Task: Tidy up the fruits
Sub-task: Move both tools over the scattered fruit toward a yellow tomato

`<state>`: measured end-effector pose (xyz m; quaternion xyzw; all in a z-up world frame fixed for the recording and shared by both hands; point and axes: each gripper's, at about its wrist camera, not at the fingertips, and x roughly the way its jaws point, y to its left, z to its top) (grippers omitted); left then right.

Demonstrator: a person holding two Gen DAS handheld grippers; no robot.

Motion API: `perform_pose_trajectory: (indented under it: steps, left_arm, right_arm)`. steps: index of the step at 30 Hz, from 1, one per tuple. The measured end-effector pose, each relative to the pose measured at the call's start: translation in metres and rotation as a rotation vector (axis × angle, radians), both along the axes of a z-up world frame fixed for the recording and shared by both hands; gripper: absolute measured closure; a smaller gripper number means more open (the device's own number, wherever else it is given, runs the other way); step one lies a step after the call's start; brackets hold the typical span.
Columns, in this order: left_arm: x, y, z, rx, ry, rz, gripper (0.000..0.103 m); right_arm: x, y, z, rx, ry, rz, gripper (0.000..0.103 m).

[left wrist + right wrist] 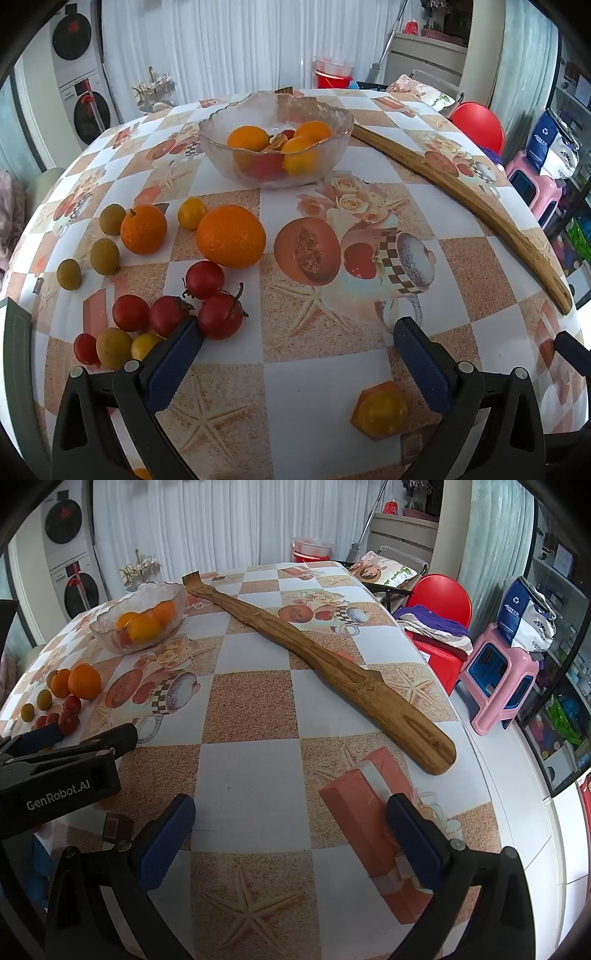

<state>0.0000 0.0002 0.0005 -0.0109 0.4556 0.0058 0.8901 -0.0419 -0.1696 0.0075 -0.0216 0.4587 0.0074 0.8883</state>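
Note:
A glass bowl (275, 122) holding oranges and red fruit stands at the far middle of the table; it also shows in the right wrist view (140, 618). Loose fruit lies at the left: two oranges (231, 236), several red tomatoes (219, 314), brownish round fruits (104, 256) and small yellow ones (191, 213). A yellow fruit (382, 411) lies near my left gripper's right finger. My left gripper (295, 332) is open and empty, its left finger tip next to a red tomato. My right gripper (291, 812) is open and empty above bare tablecloth.
A long wooden back scratcher (332, 672) lies diagonally across the table's right side, also in the left wrist view (461, 188). A red chair (443, 602) and a pink stool (495, 679) stand beyond the right edge. The left gripper's body (55, 775) sits left of my right gripper.

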Motion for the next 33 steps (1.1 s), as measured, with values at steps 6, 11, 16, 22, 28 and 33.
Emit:
perform_pose_trajectory:
  steps: [6,11,16,22,28,33]
  left_arm:
    - [0.005,0.001,0.002,0.008,0.074,-0.039,0.000]
    - [0.001,-0.002,0.010,0.059,0.124,-0.052,0.000]
    - [-0.028,0.040,0.046,-0.008,0.069,-0.021,0.000]
    - [-0.065,0.092,0.053,-0.021,0.162,0.021,0.000]
    - [-0.096,0.119,0.051,0.037,0.210,0.045,0.000]
    - [-0.104,0.128,0.043,0.040,0.259,0.049,0.000]
  right_arm:
    - [0.001,0.000,0.000,-0.003,0.013,0.001,0.000]
    - [0.011,0.003,0.005,-0.019,0.128,0.002,0.000]
    - [-0.003,0.009,0.016,0.012,0.153,0.033,0.000]
    - [-0.025,0.034,0.028,0.078,0.235,0.067,0.000]
    - [-0.043,0.068,0.034,0.105,0.292,0.120,0.000]
    - [-0.048,0.084,0.036,0.129,0.326,0.129,0.000]
